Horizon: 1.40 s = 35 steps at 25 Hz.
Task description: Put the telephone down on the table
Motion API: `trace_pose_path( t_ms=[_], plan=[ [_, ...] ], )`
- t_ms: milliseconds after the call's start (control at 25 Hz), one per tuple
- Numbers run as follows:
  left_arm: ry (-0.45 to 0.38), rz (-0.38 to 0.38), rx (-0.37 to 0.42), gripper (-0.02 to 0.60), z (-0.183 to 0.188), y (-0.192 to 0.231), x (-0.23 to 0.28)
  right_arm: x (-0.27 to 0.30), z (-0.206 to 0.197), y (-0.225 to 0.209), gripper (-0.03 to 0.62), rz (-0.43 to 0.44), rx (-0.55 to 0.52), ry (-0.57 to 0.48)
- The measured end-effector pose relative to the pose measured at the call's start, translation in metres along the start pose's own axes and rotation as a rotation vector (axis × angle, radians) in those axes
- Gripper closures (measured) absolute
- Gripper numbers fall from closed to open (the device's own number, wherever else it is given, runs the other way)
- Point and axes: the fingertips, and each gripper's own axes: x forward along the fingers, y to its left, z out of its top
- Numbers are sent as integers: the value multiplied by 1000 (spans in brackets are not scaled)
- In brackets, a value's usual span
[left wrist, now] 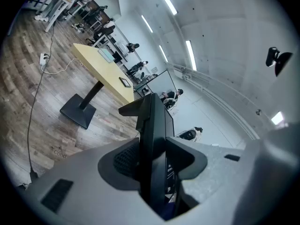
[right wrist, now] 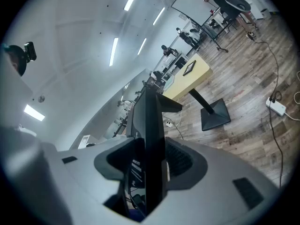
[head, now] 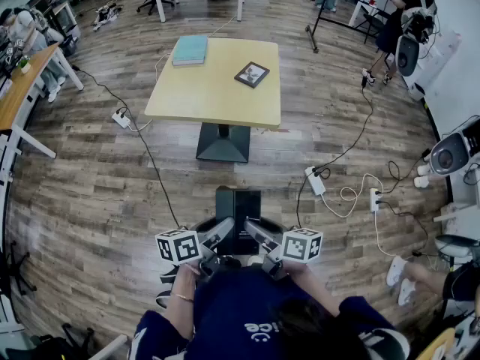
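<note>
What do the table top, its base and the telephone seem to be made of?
Table top: pale yellow wood or laminate, matt and evenly coloured. Base: probably black painted metal, a flat square plate under a slim column. Telephone: likely black plastic, smooth faces with a slight sheen.

Your head camera looks steeply down, with the pale yellow square pedestal table point(head: 217, 88) well ahead. Each gripper camera sits close behind its jaws, rolled sideways and facing forward. All three views share that table and the flat black telephone point(head: 238, 220).
</note>
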Motion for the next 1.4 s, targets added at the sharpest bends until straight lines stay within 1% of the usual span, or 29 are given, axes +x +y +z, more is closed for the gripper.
trace_pose_path(
  t_ms=[160,320,520,600,720,840,920,1000,1240,1400],
  plan=[
    [-14,-16,4,403,16,6,4,13,14,1,382,0,-23,-1],
    [-14,-38,8,404,32,13,3,27,24,4,379,-12,-40,-23],
    [9,-56,45,404,48,20,-2,43,28,9,379,-5,-28,-55],
    [6,-60,56,405,56,23,-3,50,31,11,379,-3,-32,-65],
    [5,-65,52,405,61,26,-4,55,34,12,379,-6,-30,-75],
    [11,-71,76,404,69,27,1,59,42,10,379,7,-19,-91],
    [10,-68,94,403,77,26,7,62,52,8,381,26,-10,-100],
    [2,-63,94,404,84,27,14,65,62,4,379,40,-7,-100],
    [-46,-22,51,403,113,44,37,89,96,-15,382,68,-1,-65],
    [-62,-6,36,403,143,52,64,106,132,-32,383,88,-6,-34]
  ],
)
